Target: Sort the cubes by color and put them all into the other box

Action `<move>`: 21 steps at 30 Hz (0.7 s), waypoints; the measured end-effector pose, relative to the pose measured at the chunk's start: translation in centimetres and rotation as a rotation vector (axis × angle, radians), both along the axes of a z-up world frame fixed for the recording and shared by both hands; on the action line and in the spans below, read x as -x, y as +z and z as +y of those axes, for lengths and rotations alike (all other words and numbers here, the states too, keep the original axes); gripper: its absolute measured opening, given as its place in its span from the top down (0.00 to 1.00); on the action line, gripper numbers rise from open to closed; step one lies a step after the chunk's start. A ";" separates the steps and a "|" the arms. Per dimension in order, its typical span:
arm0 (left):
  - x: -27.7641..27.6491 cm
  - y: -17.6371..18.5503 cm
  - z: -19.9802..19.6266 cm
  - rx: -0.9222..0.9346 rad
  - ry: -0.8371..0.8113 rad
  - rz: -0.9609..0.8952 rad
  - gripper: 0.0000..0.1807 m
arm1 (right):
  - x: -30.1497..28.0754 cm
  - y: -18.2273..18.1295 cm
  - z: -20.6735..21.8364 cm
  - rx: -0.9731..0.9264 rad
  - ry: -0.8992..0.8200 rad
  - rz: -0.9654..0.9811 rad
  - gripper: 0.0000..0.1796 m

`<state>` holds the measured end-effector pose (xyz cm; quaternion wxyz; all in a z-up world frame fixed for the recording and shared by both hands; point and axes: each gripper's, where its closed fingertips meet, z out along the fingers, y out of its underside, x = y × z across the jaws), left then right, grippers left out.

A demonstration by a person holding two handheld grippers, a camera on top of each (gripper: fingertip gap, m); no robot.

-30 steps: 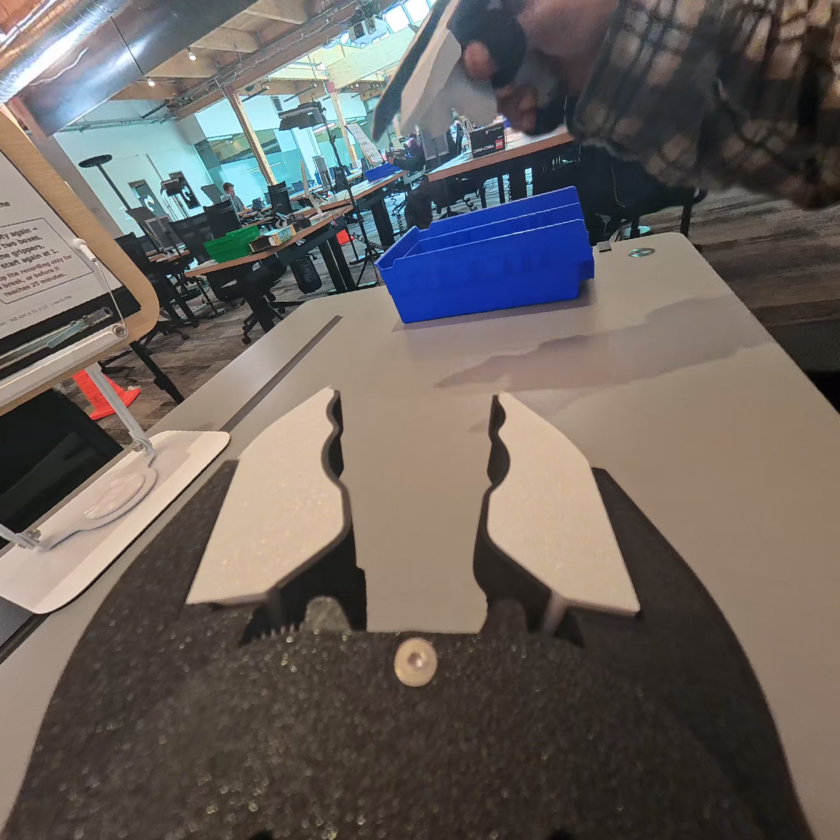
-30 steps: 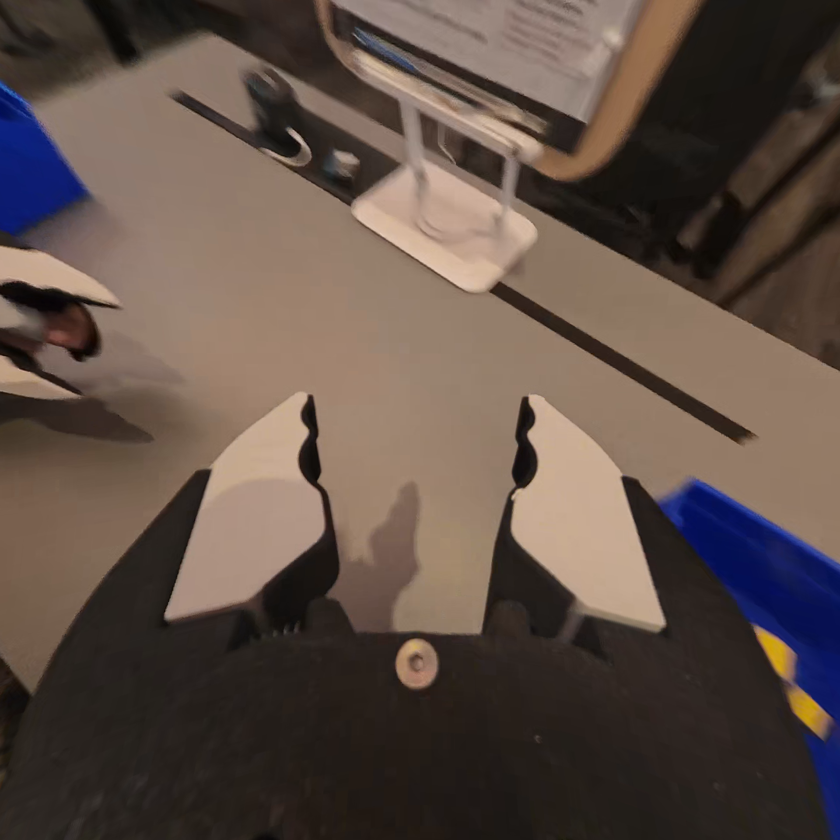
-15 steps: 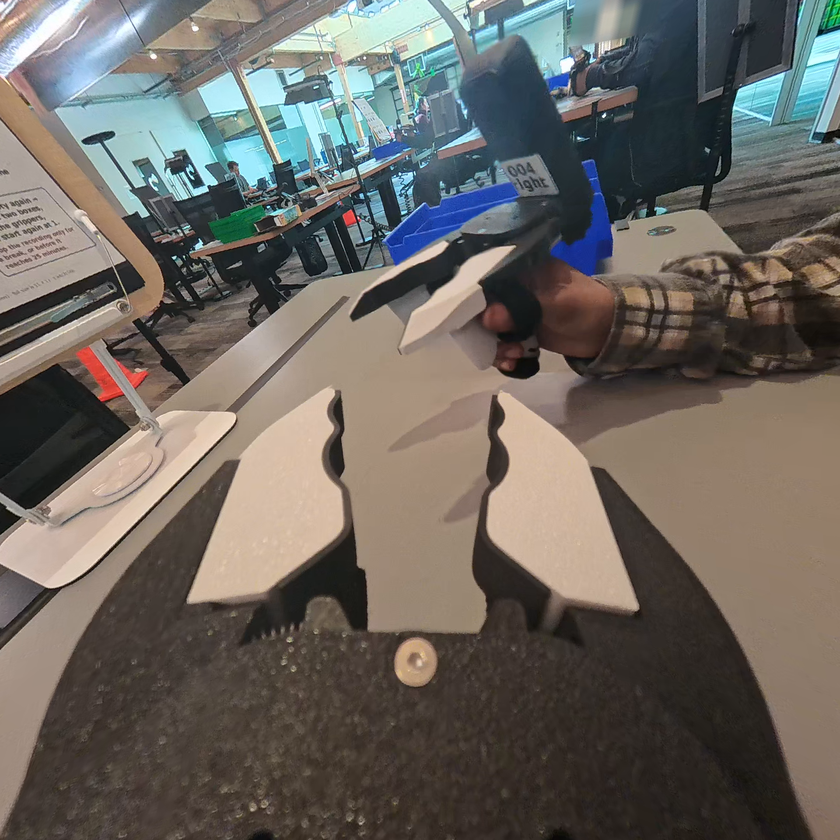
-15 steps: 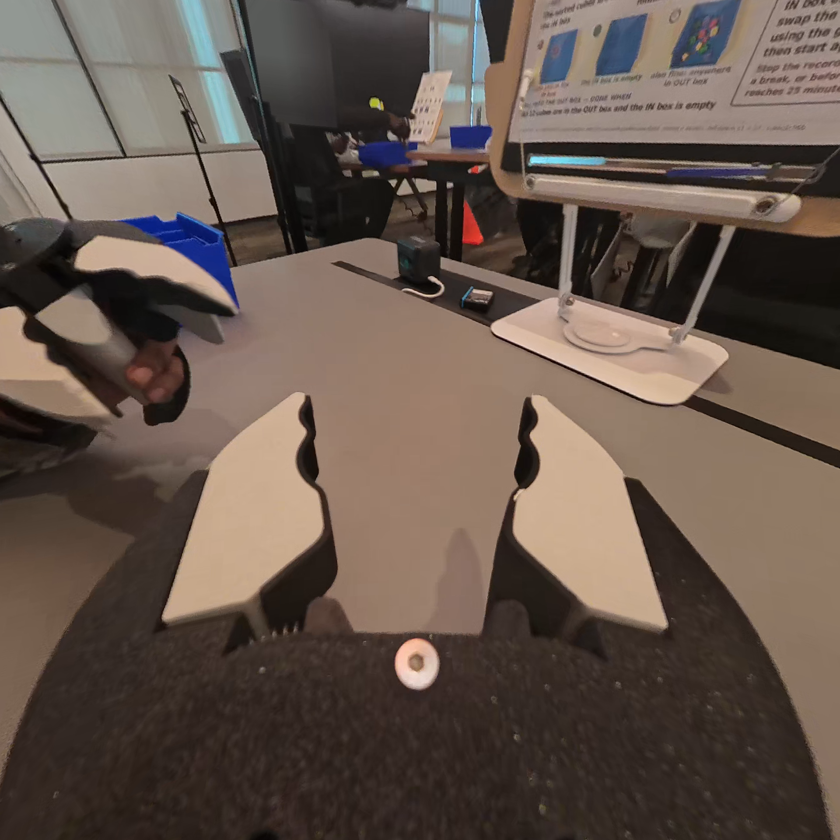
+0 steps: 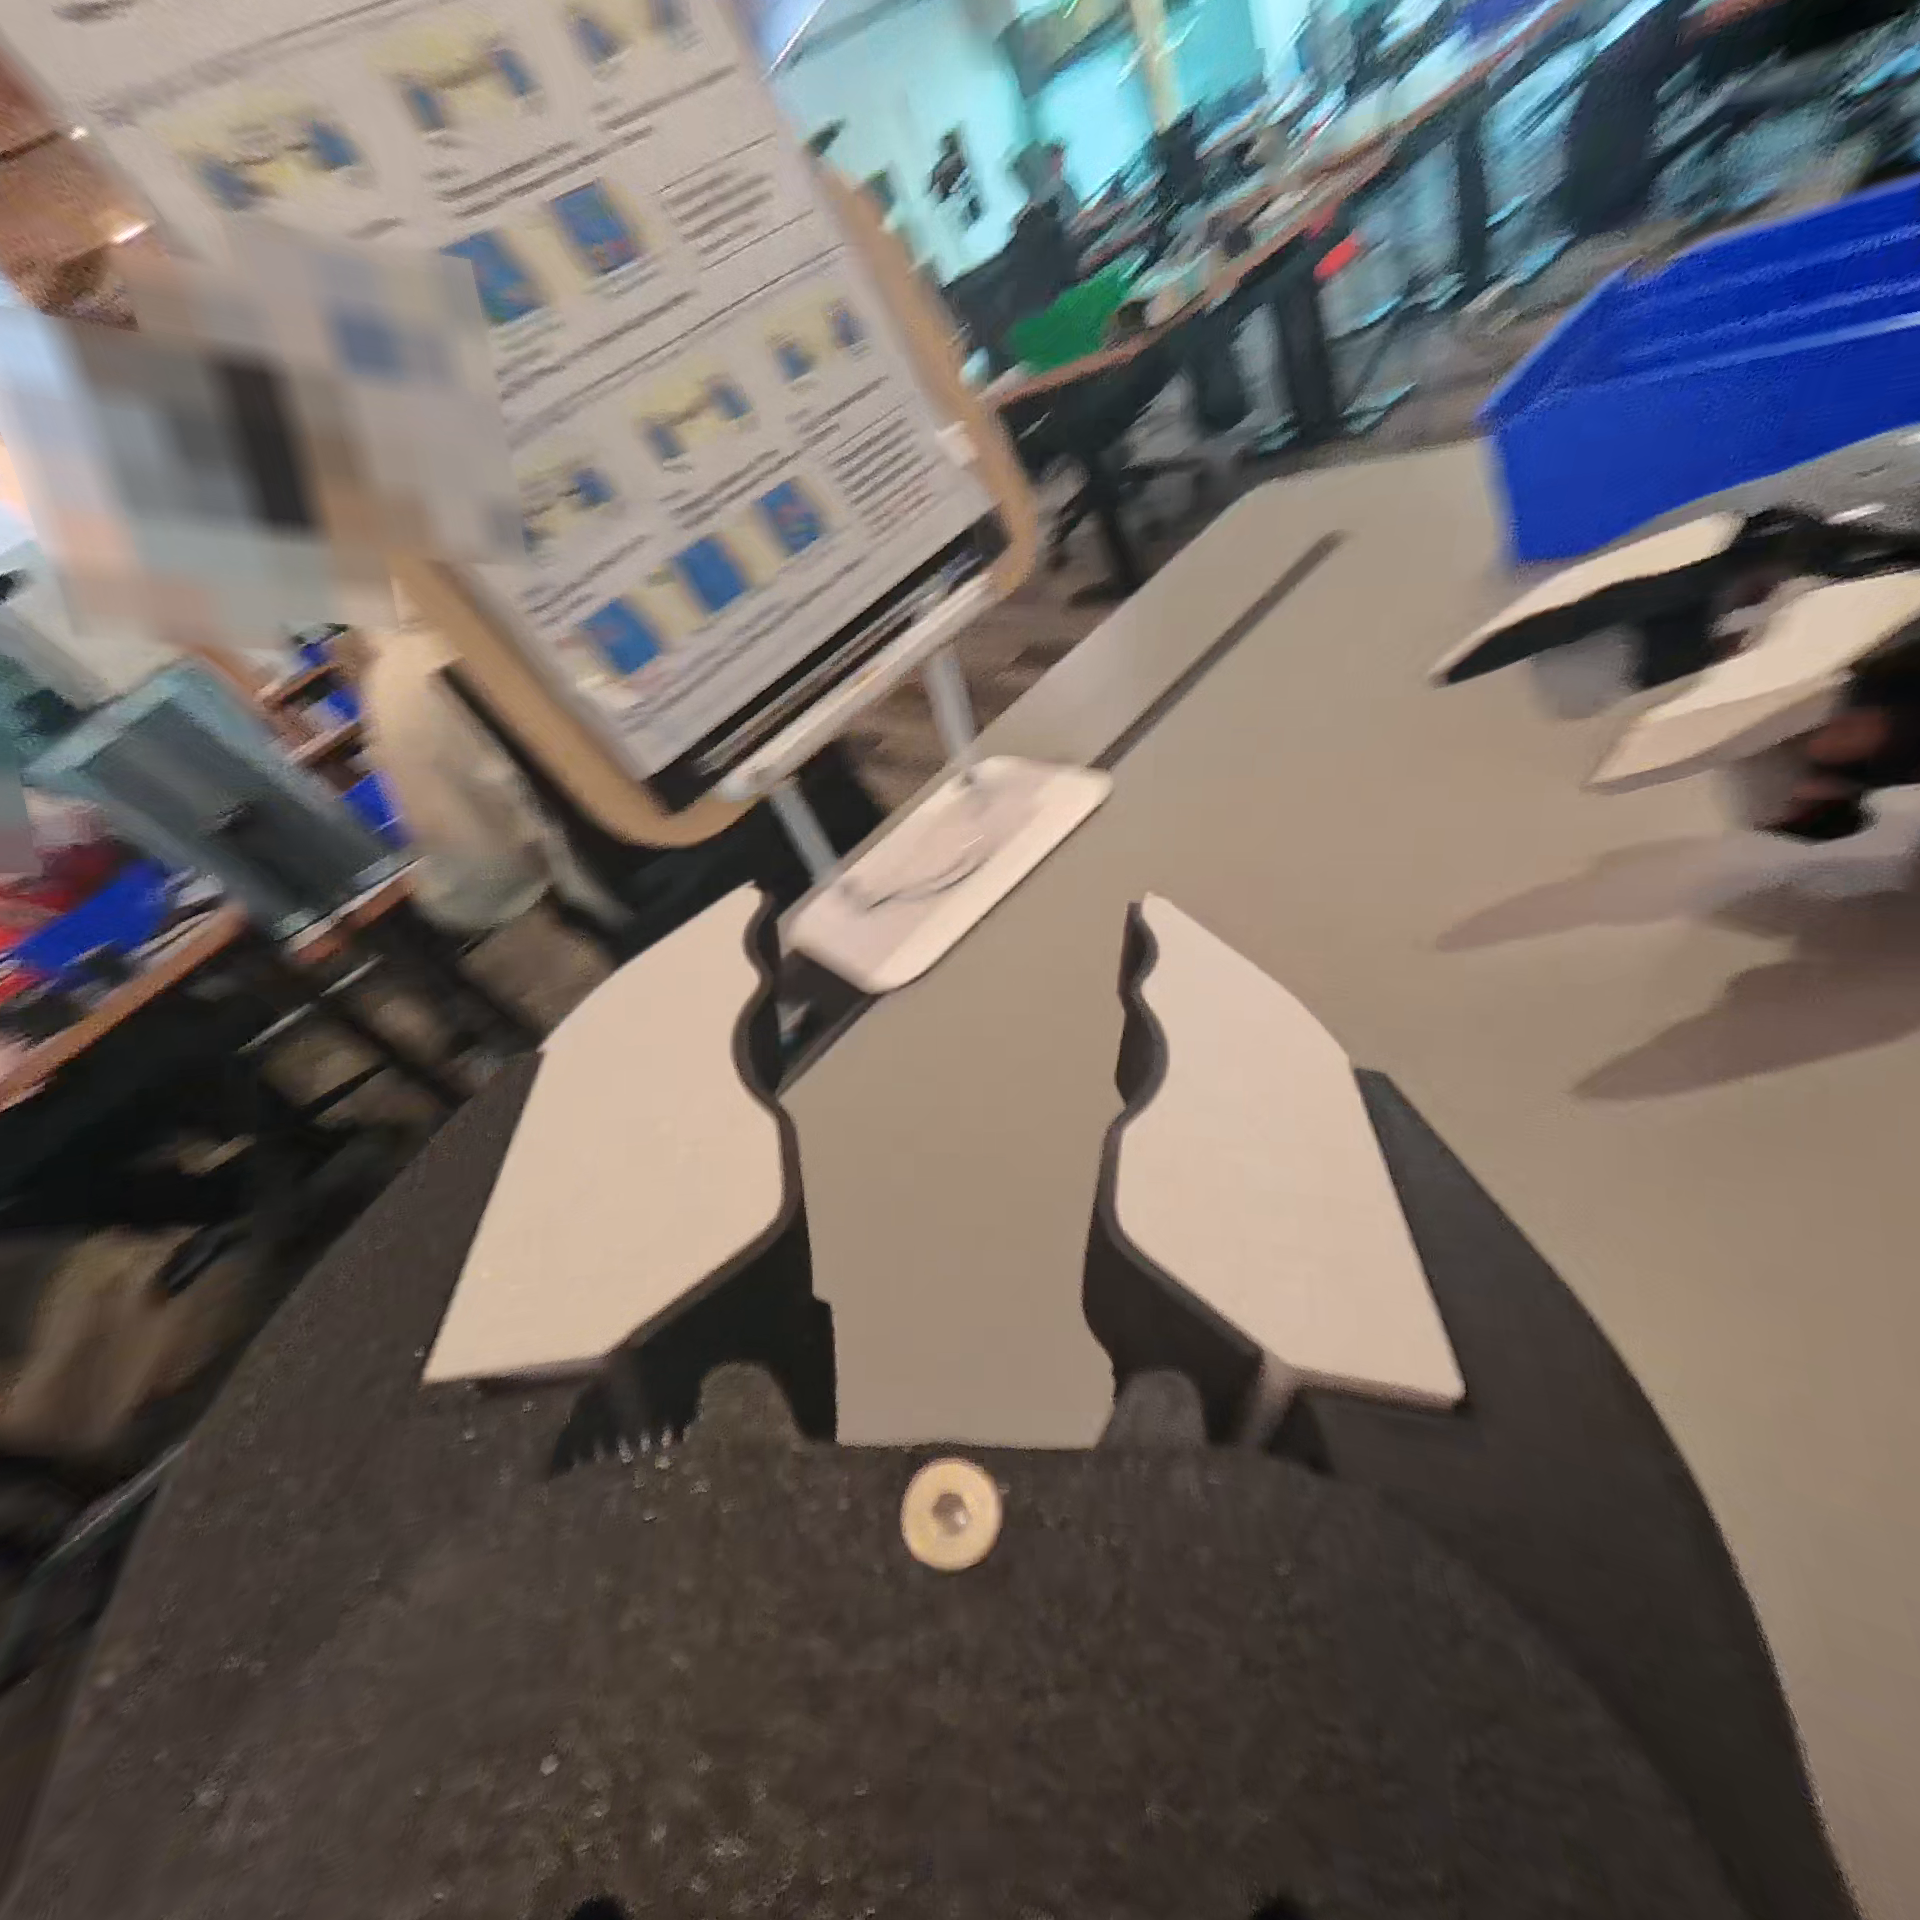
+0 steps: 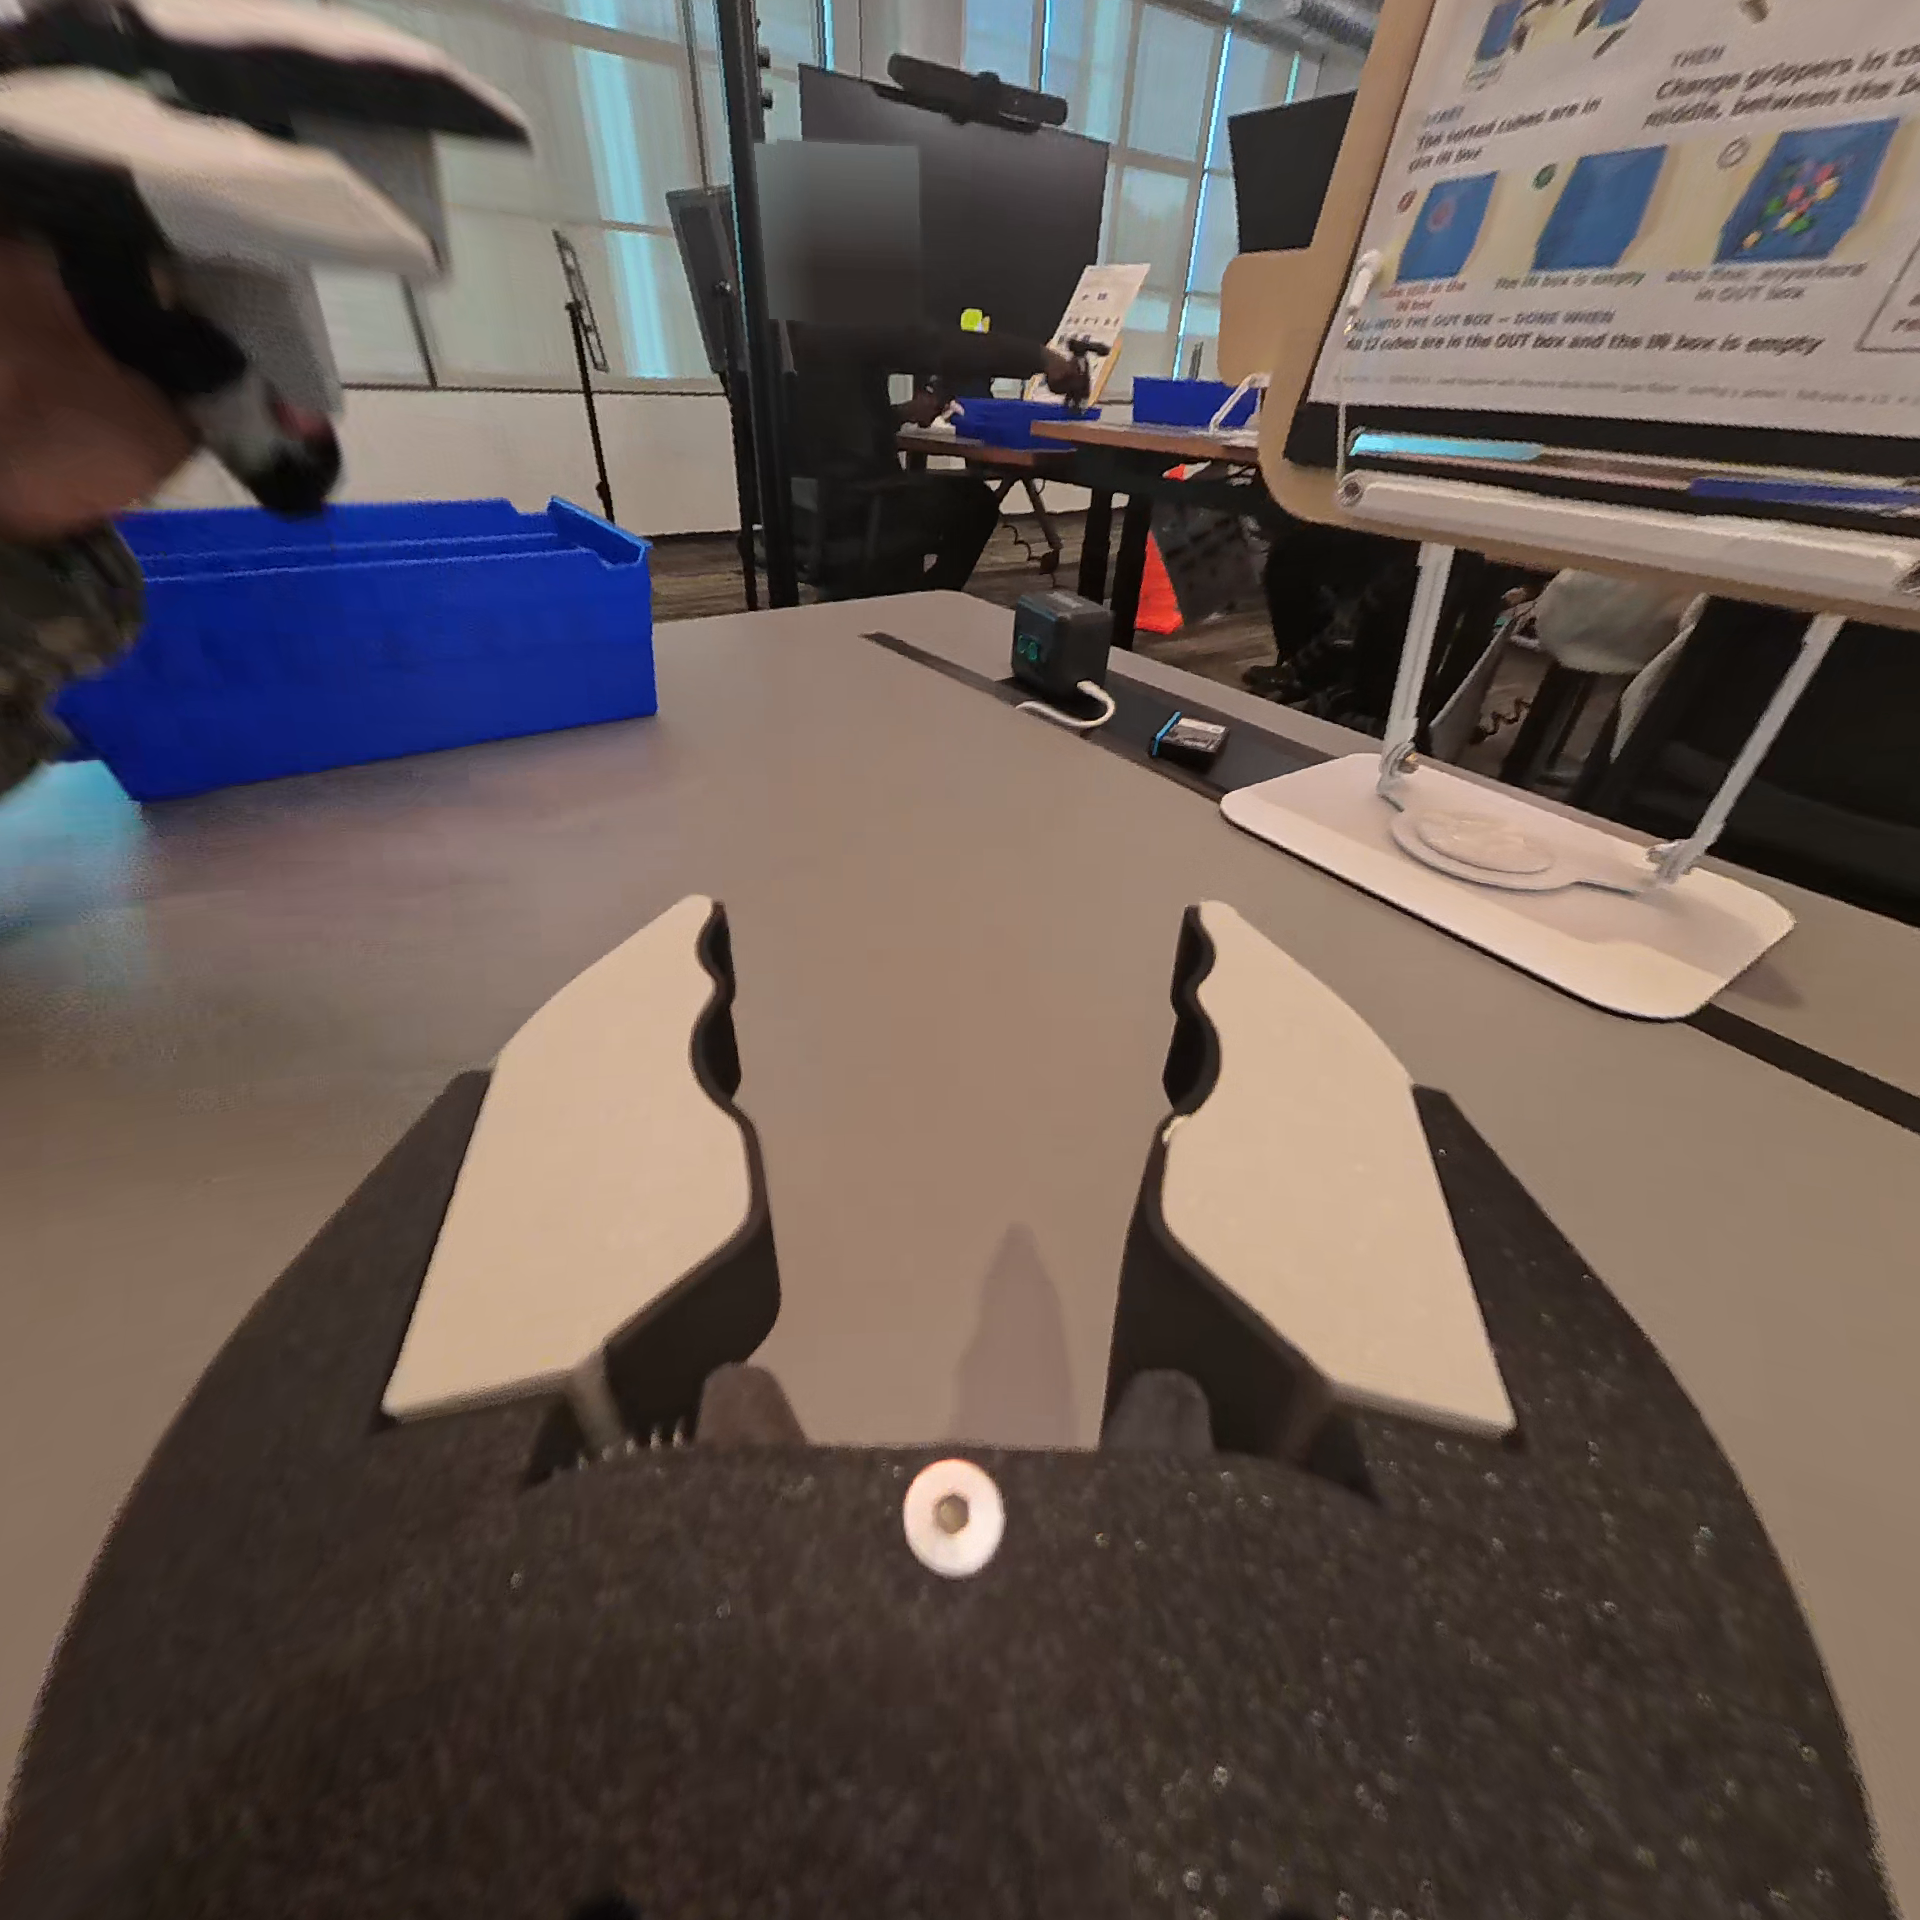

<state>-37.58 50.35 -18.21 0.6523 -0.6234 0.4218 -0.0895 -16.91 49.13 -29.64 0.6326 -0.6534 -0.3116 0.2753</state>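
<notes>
Both tongs gape, gripping nothing: left tongs, right tongs; blue bin at the tabletop far edge, contents hidden.

Your left wrist view was smeared by motion blur: the instruction board, the far desks and the blue box all streaked, only the left gripper stayed sharp. The right gripper there was soft-edged and threw two blurred shadows on the grey table. Your right wrist view was crisper; daylight came from the big windows behind, evenly bright. A bluish glare lay on the tabletop beside the box. The hand at upper left was out of focus. Straight lines bowed towards the edges in both views
</notes>
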 end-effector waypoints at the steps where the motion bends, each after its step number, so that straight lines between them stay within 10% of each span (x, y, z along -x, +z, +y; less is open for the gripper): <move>1: 2.7 1.0 0.3 0.008 0.075 0.036 0.65 | 0.2 -0.3 0.0 0.016 0.011 -0.005 0.55; 10: 26.5 -4.1 0.0 0.508 0.789 0.147 0.63 | 1.0 -1.5 -0.2 0.088 0.064 0.001 0.56; 21: 34.2 -16.3 -3.0 0.971 1.206 -0.219 0.64 | 1.5 -2.4 -0.4 0.135 0.089 -0.028 0.56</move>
